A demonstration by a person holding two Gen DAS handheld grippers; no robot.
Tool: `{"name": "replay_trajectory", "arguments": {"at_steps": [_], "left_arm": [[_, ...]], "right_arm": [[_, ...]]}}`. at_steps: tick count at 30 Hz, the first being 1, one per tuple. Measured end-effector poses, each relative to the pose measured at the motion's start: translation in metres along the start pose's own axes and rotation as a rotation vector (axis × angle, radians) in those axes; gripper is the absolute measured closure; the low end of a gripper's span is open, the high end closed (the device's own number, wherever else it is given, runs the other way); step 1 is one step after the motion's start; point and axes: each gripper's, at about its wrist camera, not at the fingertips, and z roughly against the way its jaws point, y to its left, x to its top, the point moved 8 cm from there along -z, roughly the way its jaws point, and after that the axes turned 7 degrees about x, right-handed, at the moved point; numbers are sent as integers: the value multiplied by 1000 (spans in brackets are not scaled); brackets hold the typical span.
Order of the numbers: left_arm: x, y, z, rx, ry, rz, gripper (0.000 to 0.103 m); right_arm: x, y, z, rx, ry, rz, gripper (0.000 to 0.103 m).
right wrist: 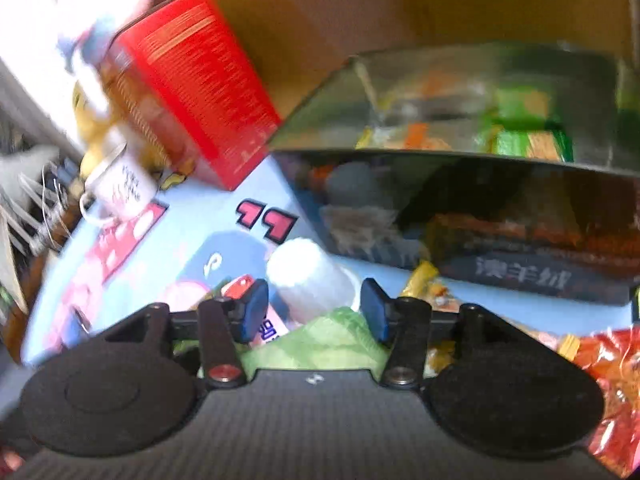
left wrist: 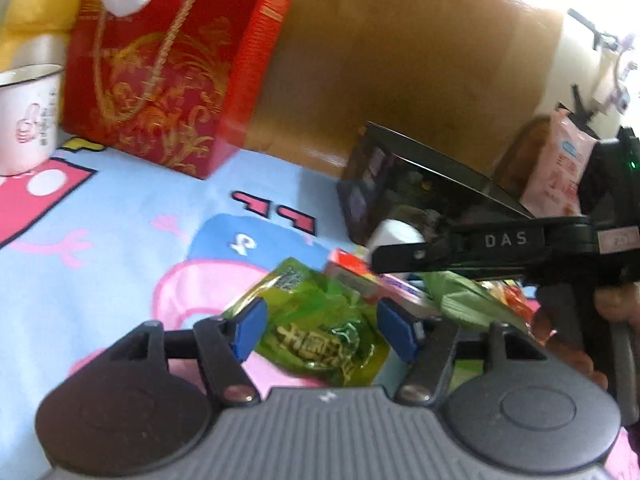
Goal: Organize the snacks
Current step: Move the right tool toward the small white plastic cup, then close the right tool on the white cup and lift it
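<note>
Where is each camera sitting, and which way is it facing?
Left wrist: on the left tool, angled down at a green snack packet; the right tool and a hand show.
Right wrist: on the right tool, angled down at a white bottle and the dark box.
Shared: red box, white mug.

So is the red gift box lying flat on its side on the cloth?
No, the red gift box stands upright on the cartoon cloth, beside the white mug.
</note>
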Motion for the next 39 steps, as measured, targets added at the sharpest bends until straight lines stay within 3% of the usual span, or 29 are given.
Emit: {"name": "replay_trajectory", "arguments": {"at_steps": [4,8,13,16,19,22,28,31,35,39], "left_arm": [[-6,-11,2,-79,22,-35,38],[-22,-34,10,-116,46,-139,35],[-44,-55,29,-168,74,-204,32],[-47,-56,43,-184,50,-197,33],[-37,-50,64,-209,-3,-148,31],[-26,-34,80,-174,-66,-96,31],[-15,23,81,55,-128,20,31],[-17,40,71,87,-108,76,32],[-20,38,59,123,-106,44,32],[-21,37,60,106,-110,39,32]], "right_arm": [[-19,14,6,42,16,17,49],[-46,23,24,-36,2,130,49],[-80,16,62,2,-34,93,49],[-91,10,90,5,-90,99,49],[-93,13,117,-45,-192,135,48],[-86,15,134,-76,-262,149,48],[-76,23,131,-93,-284,182,48],[-71,31,120,-103,-264,205,48],[-60,43,95,-108,-227,248,48],[-40,52,66,-106,-179,261,48]]}}
